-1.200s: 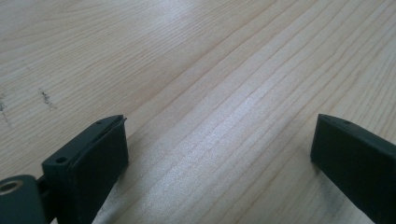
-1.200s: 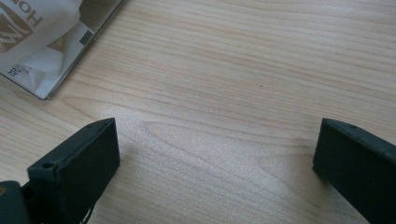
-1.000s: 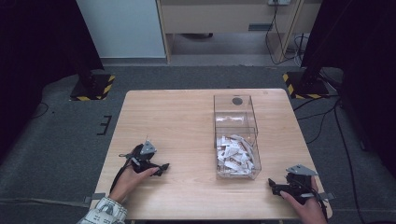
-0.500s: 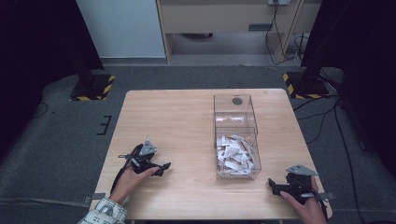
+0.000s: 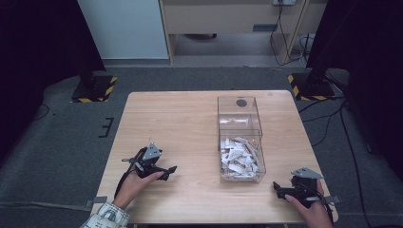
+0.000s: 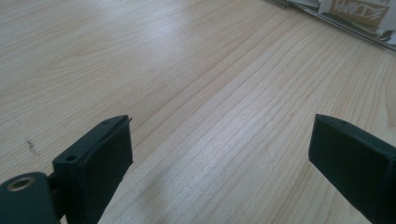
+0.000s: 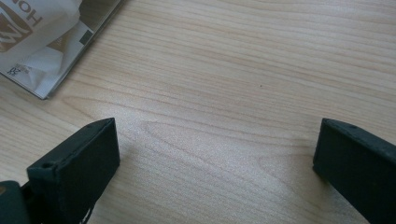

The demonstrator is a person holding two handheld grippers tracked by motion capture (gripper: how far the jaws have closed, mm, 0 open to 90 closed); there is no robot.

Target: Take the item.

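Start position: left gripper [image 5: 164, 172] lower left, right gripper [image 5: 280, 190] lower right, both jaws wide, empty. Next move likely reaching into clear bin [image 5: 241, 137] for packets [image 5: 239, 157].

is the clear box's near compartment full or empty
Partly full: white packets lie piled in the near compartment of the clear box.

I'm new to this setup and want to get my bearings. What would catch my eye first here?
The clear box right of the table's middle stands out: its near compartment is heaped with white packets, the far one holds a dark round thing. On the pale wooden table, the left gripper rests near the front left and the right gripper at the front right corner, both with jaws wide apart and nothing between them.
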